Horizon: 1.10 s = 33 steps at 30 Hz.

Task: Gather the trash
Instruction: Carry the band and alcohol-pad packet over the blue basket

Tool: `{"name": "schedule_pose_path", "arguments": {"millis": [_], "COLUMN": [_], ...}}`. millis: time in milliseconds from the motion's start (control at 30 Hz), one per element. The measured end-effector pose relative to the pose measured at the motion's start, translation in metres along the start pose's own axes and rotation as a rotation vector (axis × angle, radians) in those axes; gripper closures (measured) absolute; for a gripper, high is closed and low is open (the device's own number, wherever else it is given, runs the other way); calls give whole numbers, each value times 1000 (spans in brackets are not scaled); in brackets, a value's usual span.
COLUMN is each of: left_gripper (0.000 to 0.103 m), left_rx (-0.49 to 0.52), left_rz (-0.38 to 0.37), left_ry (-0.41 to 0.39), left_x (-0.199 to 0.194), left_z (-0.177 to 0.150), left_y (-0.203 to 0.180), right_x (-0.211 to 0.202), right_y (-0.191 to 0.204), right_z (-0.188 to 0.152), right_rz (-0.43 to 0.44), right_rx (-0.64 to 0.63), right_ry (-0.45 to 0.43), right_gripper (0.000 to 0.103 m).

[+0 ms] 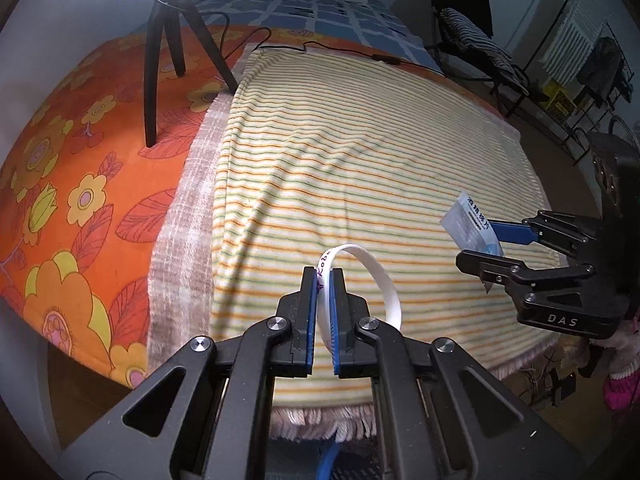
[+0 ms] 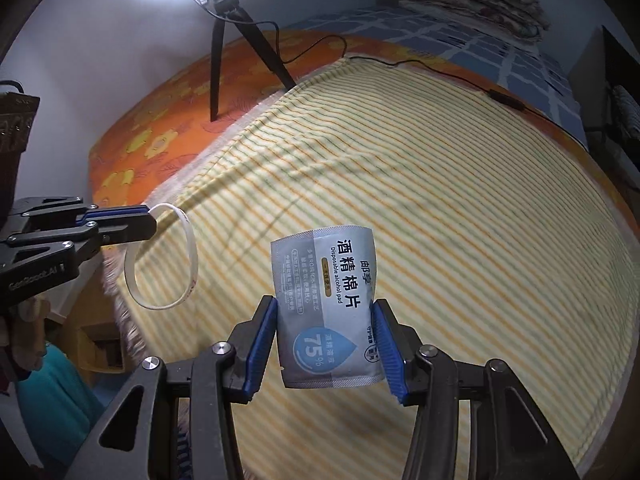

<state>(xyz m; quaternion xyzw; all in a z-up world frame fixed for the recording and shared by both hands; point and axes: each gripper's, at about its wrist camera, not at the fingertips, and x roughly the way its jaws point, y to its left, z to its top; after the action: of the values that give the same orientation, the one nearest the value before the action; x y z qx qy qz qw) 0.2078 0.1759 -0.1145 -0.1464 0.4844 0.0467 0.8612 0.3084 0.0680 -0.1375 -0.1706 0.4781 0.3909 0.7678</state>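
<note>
Over the striped blanket, left claw pinches one wristband, right claw one wipe packet.

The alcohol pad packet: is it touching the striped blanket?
Apart. Right wrist view shows the alcohol pad packet lifted in the right tongs, clear of the striped blanket.

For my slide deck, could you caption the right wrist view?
Right gripper pinches an alcohol pad packet above the striped blanket; left gripper holds a white wristband.

Left gripper is angled down with its jaws clamped tight on a white wristband. Right gripper tilts down too, jaws partway apart, pinching an alcohol pad packet by its edges.
</note>
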Motion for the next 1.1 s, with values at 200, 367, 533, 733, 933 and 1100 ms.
{"name": "schedule_pose_path", "arguments": {"millis": [200,367,533,733,933,1100], "left_gripper": [99,99,99,99,99,99], "left_rx": [21,42,63,94,127,137], "left_rz": [-18,-26,-33,-50,-59,-66], "left_ry": [-3,0,3,26,81,129], "left_x": [-17,-29,-38,-39,-25,-9], "left_z": [-22,-43,-61,-83,-109,-128], "left_y": [-16,-30,-44,-59,-74,-83], "right_x": [-36,-60,-78,-92,-93,-90], "right_y": [15,30,43,52,52,51], "right_z": [-30,-50,-69,-95,-123,-144], "right_rz": [15,21,2,-15,-7,-5], "right_rx": [14,15,5,15,64,95], "right_ry": [-42,-71,-94,-106,-96,-79], "right_gripper": [53,52,52,51,50,49]}}
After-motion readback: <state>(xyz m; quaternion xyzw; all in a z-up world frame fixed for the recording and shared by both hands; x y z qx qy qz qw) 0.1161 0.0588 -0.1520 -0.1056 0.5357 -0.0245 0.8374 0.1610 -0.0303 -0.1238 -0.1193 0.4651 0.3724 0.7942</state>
